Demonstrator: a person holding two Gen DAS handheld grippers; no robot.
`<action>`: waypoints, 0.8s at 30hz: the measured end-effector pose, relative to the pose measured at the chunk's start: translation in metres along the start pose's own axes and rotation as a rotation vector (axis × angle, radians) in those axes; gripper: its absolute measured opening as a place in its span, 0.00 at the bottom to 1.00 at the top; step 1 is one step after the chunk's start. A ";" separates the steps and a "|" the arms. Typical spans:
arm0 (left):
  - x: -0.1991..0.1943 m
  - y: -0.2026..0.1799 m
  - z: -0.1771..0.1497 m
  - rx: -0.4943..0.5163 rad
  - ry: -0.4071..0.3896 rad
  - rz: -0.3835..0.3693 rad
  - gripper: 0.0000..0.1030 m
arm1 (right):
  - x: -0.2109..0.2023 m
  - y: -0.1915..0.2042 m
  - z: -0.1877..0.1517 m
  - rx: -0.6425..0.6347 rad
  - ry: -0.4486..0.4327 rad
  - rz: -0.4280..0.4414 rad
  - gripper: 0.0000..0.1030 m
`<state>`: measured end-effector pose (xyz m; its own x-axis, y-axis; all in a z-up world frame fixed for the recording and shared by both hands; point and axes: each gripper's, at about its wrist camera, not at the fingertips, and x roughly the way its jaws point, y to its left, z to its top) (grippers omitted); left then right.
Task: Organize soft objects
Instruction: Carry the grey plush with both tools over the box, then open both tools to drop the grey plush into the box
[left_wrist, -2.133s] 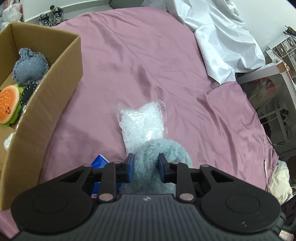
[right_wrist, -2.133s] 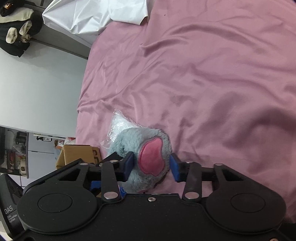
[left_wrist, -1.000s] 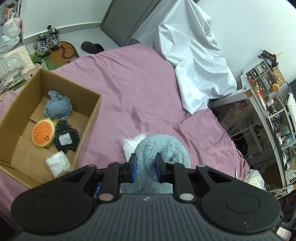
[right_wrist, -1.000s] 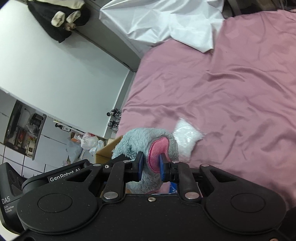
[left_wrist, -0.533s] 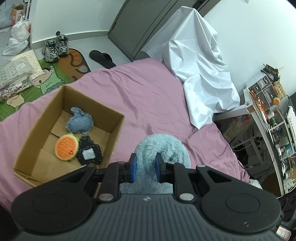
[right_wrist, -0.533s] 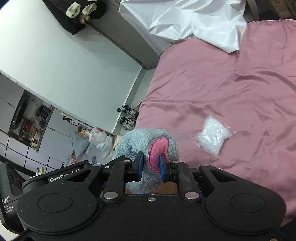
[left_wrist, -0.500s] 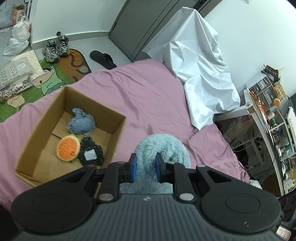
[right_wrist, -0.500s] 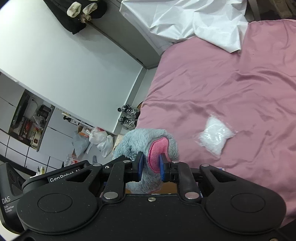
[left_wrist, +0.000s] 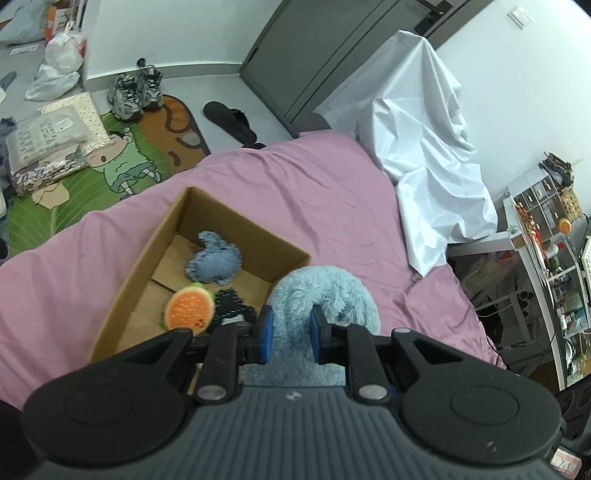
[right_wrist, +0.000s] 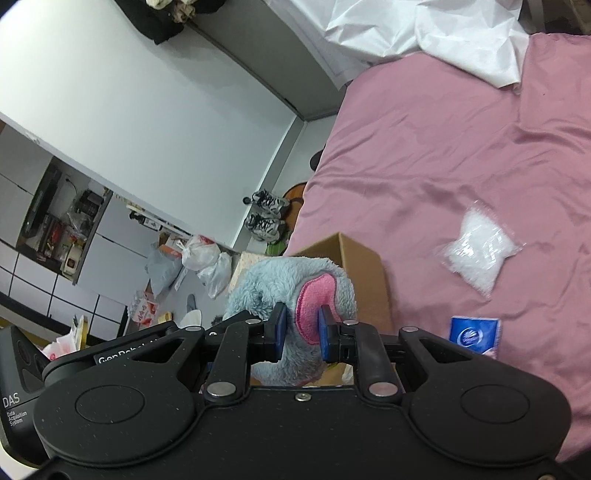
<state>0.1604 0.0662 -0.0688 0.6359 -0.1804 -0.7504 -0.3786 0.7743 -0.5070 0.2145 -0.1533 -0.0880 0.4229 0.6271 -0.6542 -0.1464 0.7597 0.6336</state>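
A fluffy light-blue plush toy (left_wrist: 325, 295) with a pink ear patch (right_wrist: 314, 295) hangs in the air, held from both sides. My left gripper (left_wrist: 289, 334) is shut on its blue fur. My right gripper (right_wrist: 300, 330) is shut on the pink ear. Just below and to the left sits an open cardboard box (left_wrist: 147, 254) on the pink bed. Inside lie a blue-grey knitted toy (left_wrist: 214, 262), an orange watermelon-slice plush (left_wrist: 190, 310) and a dark patterned piece (left_wrist: 232, 306). The box's corner (right_wrist: 364, 266) shows behind the plush in the right wrist view.
A clear bag of white filling (right_wrist: 478, 254) and a blue tissue pack (right_wrist: 474, 338) lie on the pink sheet (right_wrist: 461, 147). A white cloth (left_wrist: 424, 129) drapes the bed's far end. Shoes (left_wrist: 135, 88), bags and a mat cover the floor; shelves (left_wrist: 546, 258) stand at the right.
Both grippers carried the plush up off the bed and across to the box. The box has shifted toward the centre of the left wrist view; the filling bag now lies behind to the right.
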 end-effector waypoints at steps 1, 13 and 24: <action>0.000 0.004 0.001 -0.005 0.003 0.002 0.19 | 0.004 0.002 -0.001 -0.002 0.006 -0.003 0.18; 0.013 0.048 0.008 -0.050 0.041 0.039 0.19 | 0.043 0.016 -0.017 -0.002 0.075 -0.042 0.18; 0.020 0.066 0.011 -0.041 0.090 0.114 0.21 | 0.070 0.024 -0.028 -0.005 0.160 -0.068 0.23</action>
<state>0.1557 0.1207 -0.1130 0.5253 -0.1480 -0.8380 -0.4733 0.7676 -0.4323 0.2156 -0.0866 -0.1305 0.2844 0.5936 -0.7529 -0.1275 0.8017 0.5839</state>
